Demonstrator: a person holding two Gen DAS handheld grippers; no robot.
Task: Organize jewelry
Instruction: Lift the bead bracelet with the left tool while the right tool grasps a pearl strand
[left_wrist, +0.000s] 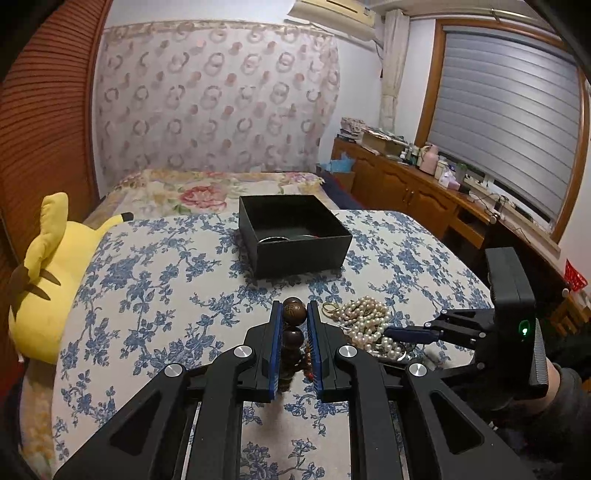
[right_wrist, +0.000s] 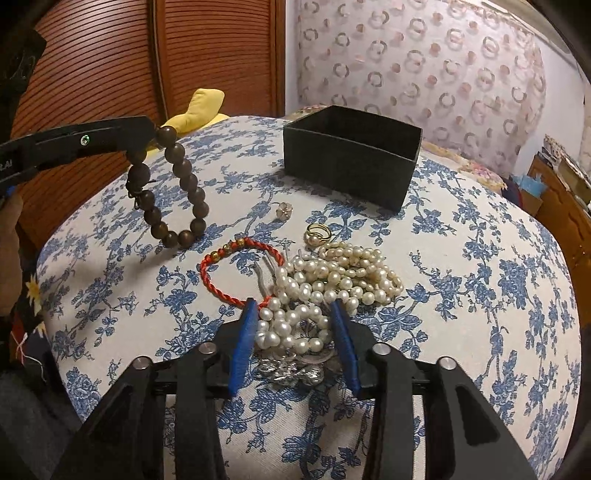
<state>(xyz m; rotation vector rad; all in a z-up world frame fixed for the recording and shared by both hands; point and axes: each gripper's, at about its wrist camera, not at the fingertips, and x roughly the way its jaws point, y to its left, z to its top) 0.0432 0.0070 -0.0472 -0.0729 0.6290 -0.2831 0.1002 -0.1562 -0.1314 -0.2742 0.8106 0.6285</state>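
Observation:
My left gripper (left_wrist: 293, 312) is shut on a dark wooden bead bracelet (left_wrist: 294, 312); in the right wrist view the bracelet (right_wrist: 173, 192) hangs from it above the floral cloth. My right gripper (right_wrist: 293, 308) is open, its blue fingers on either side of a pile of pearl strands (right_wrist: 317, 291), with a silver piece (right_wrist: 295, 369) beneath. A red cord bracelet (right_wrist: 236, 269), a gold ring (right_wrist: 317, 232) and a small stud (right_wrist: 284, 211) lie nearby. The open black box (left_wrist: 291, 232) stands further back, also in the right wrist view (right_wrist: 351, 155), with a bangle inside.
A yellow plush toy (left_wrist: 51, 273) lies at the left edge of the floral-covered surface (left_wrist: 147, 280). A wooden cabinet (left_wrist: 413, 184) with clutter runs along the right under the window. Wooden slatted doors (right_wrist: 110, 74) stand behind on the left.

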